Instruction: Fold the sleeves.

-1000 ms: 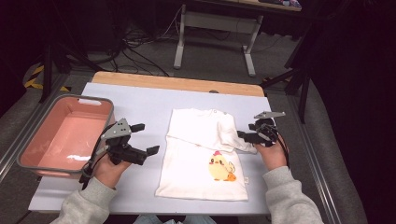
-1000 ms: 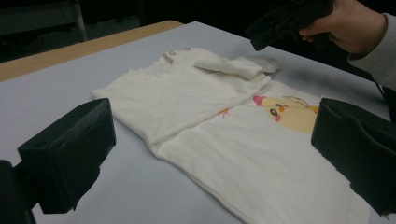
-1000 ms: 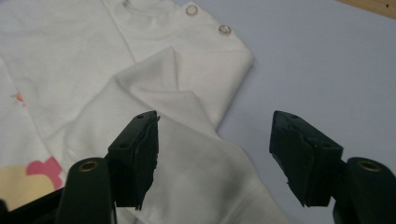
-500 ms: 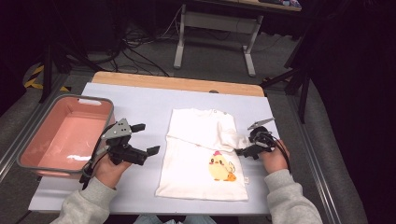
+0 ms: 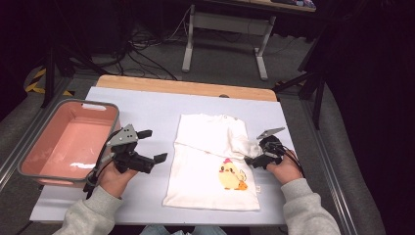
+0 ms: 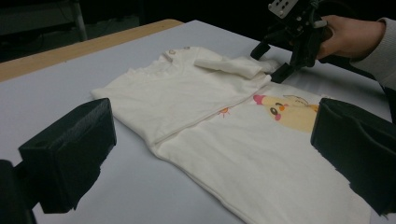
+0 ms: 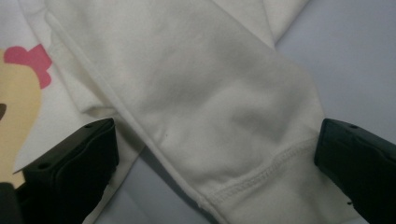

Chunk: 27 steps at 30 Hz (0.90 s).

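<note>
A white shirt [image 5: 205, 161] with a yellow chick print [image 5: 231, 176] lies flat on the pale mat, its left sleeve folded across the chest. The right sleeve [image 7: 201, 107] lies between the wide-apart jaws of my right gripper [image 7: 215, 172], cuff hem nearest the camera. In the high view my right gripper [image 5: 253, 154] sits at that sleeve's cuff [image 5: 244, 147] on the shirt's right edge. My left gripper [image 5: 154, 145] hovers open just left of the shirt, holding nothing. In the left gripper view, my left gripper [image 6: 212, 158] looks across the shirt [image 6: 187, 98].
A pink plastic bin [image 5: 29, 161] stands at the table's left edge beside the left hand. The pale mat [image 5: 147, 105] covers the table, with a wooden strip [image 5: 186, 87] at the far edge. Desk legs and cables lie on the floor beyond.
My right gripper has dropped down and left onto the sleeve cuff, and its jaws now straddle it. The left gripper has stayed where it was.
</note>
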Each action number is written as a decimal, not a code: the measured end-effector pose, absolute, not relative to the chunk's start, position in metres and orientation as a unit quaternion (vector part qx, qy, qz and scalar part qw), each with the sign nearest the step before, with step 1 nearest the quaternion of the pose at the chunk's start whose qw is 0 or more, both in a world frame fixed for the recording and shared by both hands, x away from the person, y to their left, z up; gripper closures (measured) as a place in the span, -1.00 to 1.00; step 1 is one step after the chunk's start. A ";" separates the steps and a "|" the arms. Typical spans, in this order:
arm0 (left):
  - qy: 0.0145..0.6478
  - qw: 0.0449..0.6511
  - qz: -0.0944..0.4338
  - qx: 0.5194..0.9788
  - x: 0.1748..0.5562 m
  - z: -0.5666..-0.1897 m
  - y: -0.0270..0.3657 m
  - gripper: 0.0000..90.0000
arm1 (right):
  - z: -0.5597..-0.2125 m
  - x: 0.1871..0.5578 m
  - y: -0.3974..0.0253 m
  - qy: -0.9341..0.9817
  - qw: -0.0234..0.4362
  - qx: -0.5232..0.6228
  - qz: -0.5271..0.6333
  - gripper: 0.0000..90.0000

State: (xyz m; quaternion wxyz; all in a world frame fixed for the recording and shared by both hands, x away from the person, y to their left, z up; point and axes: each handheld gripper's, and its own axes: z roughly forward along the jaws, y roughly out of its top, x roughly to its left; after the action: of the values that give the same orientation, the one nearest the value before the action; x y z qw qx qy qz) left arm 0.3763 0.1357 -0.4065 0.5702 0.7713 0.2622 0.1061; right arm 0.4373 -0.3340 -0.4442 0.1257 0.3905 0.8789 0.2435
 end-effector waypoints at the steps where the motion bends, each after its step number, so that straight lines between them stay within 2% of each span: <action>1: 0.262 0.570 0.107 0.772 0.376 -0.407 0.136 -0.98 | -0.444 0.437 -0.335 0.879 0.126 0.389 0.245 -1.00; 4: 0.261 0.568 0.109 0.773 0.376 -0.406 0.135 -0.98 | -0.444 0.435 -0.335 0.883 0.125 0.382 0.241 -0.98; 6: 0.261 0.568 0.109 0.773 0.376 -0.406 0.135 -0.98 | -0.442 0.434 -0.335 0.880 0.130 0.390 0.236 -0.84; 11: 0.262 0.566 0.107 0.775 0.376 -0.407 0.135 -0.98 | -0.434 0.431 -0.340 0.881 0.142 0.387 0.232 -0.22; 15: 0.262 0.566 0.108 0.774 0.376 -0.407 0.134 -0.98 | -0.431 0.429 -0.342 0.882 0.145 0.386 0.229 0.16; 18: 0.261 0.565 0.109 0.775 0.376 -0.407 0.135 -0.97 | -0.428 0.427 -0.342 0.884 0.146 0.379 0.230 0.55; 20: 0.262 0.565 0.108 0.775 0.376 -0.407 0.134 -0.97 | -0.425 0.425 -0.341 0.884 0.152 0.376 0.233 0.70; 27: 0.263 0.566 0.108 0.774 0.376 -0.407 0.134 -0.97 | -0.408 0.419 -0.338 0.875 0.179 0.365 0.265 0.84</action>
State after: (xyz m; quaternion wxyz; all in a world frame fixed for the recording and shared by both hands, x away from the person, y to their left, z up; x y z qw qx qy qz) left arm 0.3761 0.1342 -0.4072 0.5658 0.7740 0.2629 0.1080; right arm 0.4195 -0.3377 -0.4085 0.1789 0.3648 0.8745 0.2647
